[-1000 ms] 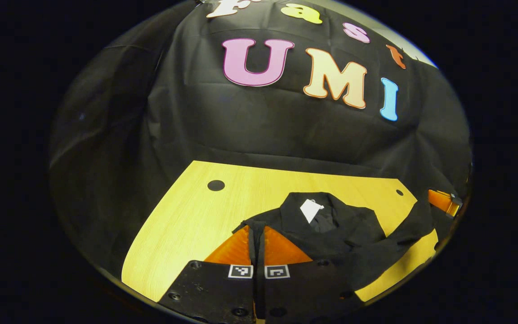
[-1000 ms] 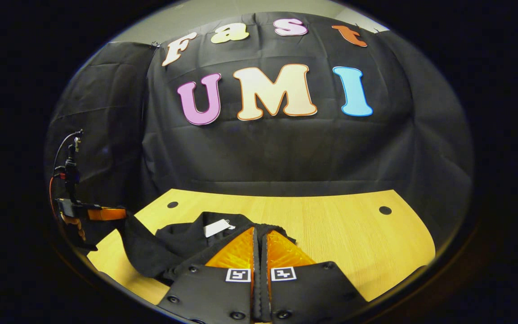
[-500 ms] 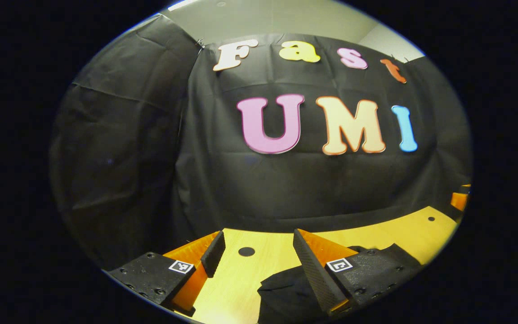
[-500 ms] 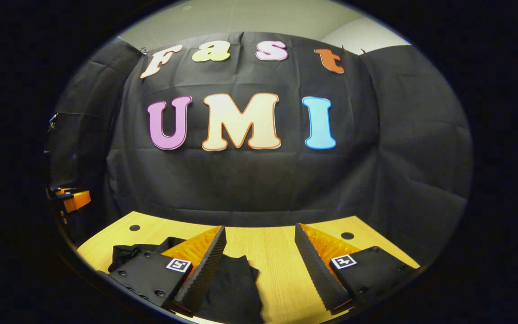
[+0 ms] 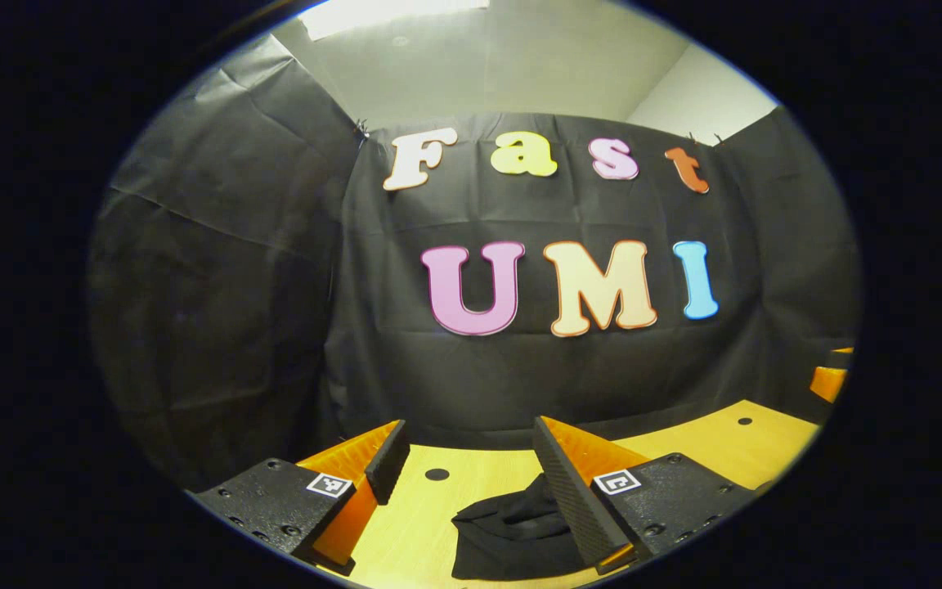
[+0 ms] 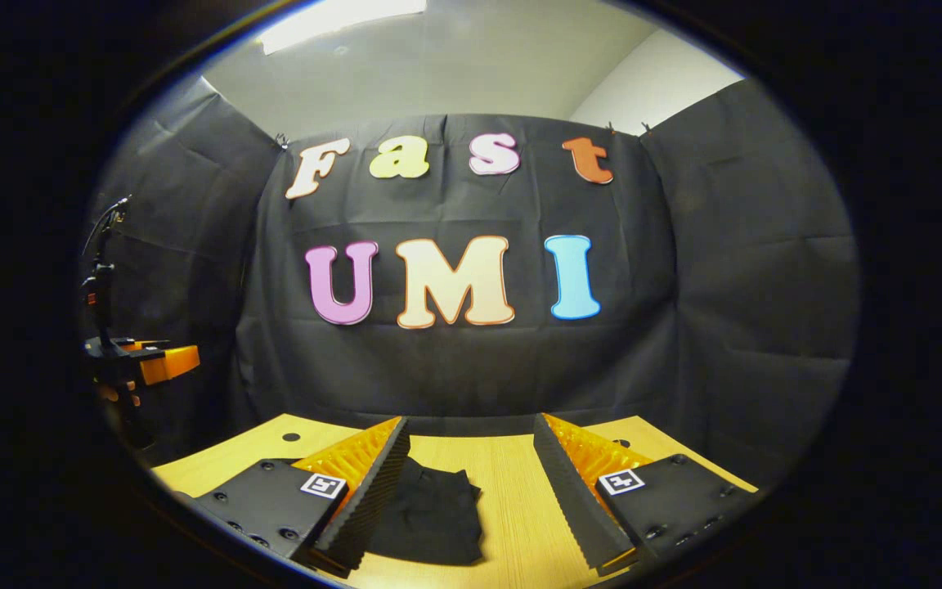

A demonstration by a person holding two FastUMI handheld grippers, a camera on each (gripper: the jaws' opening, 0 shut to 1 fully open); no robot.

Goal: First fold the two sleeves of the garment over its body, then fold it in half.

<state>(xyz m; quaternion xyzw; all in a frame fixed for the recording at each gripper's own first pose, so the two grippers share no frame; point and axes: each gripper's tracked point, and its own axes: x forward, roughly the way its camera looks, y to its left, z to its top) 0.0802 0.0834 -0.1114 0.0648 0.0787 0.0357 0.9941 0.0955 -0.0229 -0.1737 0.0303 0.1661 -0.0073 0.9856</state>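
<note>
Hovering above the desk (image 5: 405, 540), left gripper (image 5: 463, 458) and right gripper (image 6: 471, 458) both spread wide, pinching nothing. Black garment (image 6: 430, 515) lies bunched on the desk.

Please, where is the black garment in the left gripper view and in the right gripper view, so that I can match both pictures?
Left gripper view: the black fabric garment lies low, right of centre, on the yellow wooden table, partly behind the open left gripper's right finger.
Right gripper view: the garment lies low, left of centre, beside the open right gripper's left finger.
Shared landmark: the table's small round dark hole.
</note>
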